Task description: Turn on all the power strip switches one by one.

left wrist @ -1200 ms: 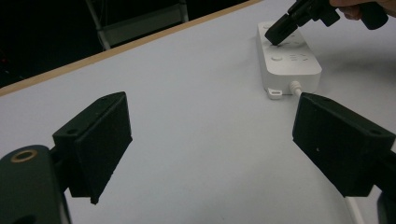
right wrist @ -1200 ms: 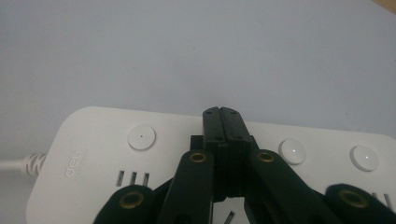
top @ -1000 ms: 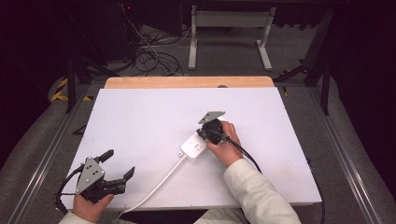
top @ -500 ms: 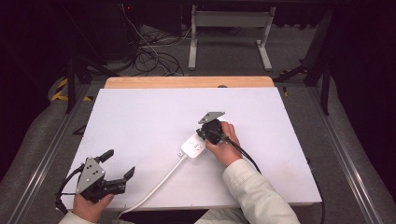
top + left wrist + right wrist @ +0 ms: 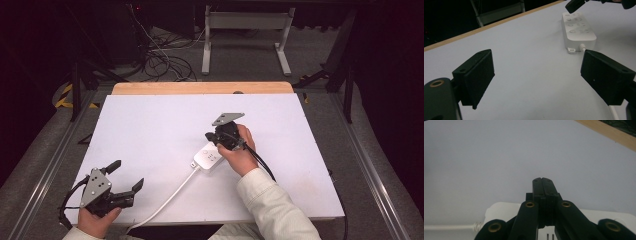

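Your right gripper (image 5: pixel 212 136) hovers over the white power strip (image 5: pixel 209 157), jaws pressed together, empty.
Your left gripper (image 5: pixel 125 182) rests well apart, jaws spread wide.

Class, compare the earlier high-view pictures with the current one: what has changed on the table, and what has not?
The right tongs, shut and empty, have lifted slightly off the white power strip. The left tongs stay open near the table's front left corner. The strip and its cable lie as before.

Bright, even light on the table (image 5: pixel 150 130); dark surroundings, soft focus.
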A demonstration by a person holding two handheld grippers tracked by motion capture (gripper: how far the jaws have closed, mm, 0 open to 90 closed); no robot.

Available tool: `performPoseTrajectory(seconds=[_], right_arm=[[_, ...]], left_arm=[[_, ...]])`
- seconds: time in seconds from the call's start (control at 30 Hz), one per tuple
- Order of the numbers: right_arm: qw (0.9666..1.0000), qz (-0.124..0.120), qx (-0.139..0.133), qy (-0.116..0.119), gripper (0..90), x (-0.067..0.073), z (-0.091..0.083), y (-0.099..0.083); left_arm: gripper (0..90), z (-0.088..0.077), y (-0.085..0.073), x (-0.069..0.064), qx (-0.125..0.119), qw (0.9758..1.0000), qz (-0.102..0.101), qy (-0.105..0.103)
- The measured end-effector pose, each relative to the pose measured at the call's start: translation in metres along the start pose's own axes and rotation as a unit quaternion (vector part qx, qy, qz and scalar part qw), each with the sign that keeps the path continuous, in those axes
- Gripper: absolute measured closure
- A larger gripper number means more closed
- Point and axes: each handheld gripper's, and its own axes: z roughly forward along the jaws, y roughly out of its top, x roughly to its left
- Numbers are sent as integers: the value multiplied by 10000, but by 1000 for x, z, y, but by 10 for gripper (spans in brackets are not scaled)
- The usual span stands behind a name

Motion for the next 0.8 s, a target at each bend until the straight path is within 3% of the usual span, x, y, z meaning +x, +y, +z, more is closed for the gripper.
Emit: performPoseTrajectory(seconds=[0.13,0.53,0.67,0.8], right_arm=[[9999,-159,-1,9,900,7,-6,4],[9998,-187,24,78,900,8,-8,5],[9987,-378,242,223,900,10,-1,1],[9981,-412,346,314,900,13,5,-4]], left_arm=[[120,-1,0,-1,-22,10000,-8,-7],[120,0,0,0,-2,10000,7,-3],[120,-1,0,0,3,10000,19,6],[120,0,0,0,-1,10000,-12,1]])
